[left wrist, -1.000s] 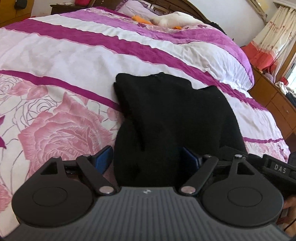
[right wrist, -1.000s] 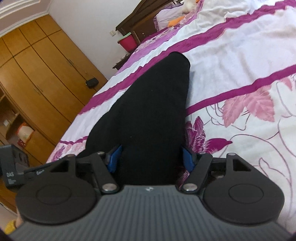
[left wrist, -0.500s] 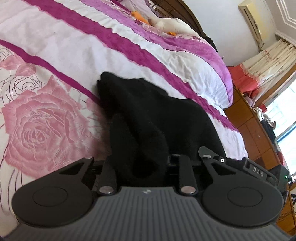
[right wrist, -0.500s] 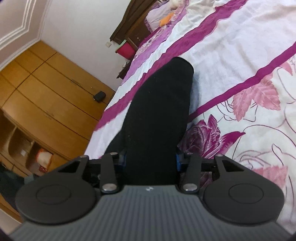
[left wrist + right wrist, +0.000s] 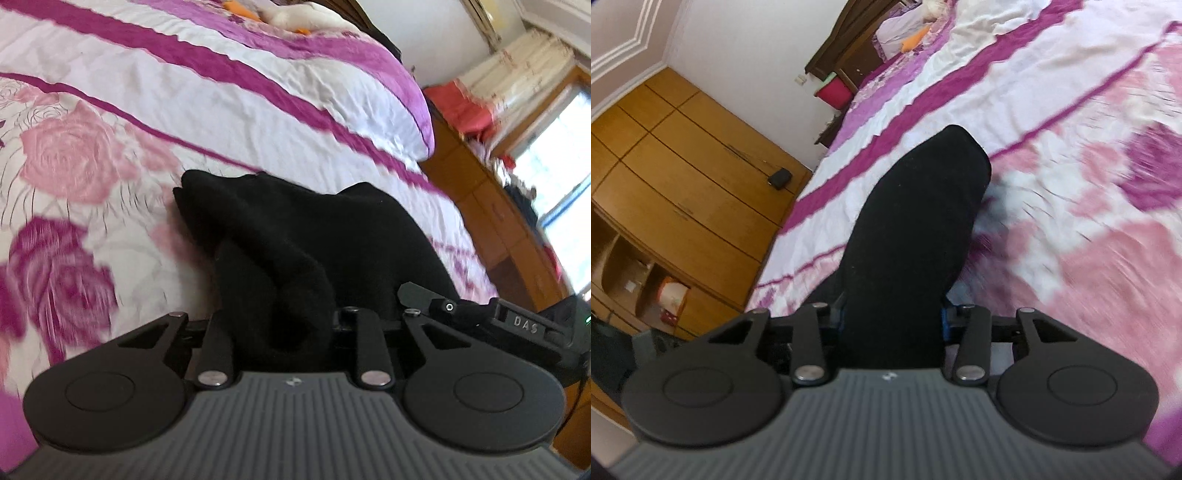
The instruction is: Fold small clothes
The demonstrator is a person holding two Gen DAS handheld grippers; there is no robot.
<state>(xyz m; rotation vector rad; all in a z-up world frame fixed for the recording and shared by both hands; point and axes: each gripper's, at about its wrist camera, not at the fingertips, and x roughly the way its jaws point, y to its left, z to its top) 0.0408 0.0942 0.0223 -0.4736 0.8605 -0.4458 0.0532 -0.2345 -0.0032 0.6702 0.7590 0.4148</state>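
Left gripper [image 5: 282,328] fingers pinch the black garment [image 5: 314,236] — seemingly lifted off the bedspread [image 5: 221,103]; right gripper [image 5: 892,317] likewise clamps it.

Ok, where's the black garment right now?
The black garment fills the centre of both wrist views, on the floral bedspread, its near edge clamped in the left gripper and the right gripper.
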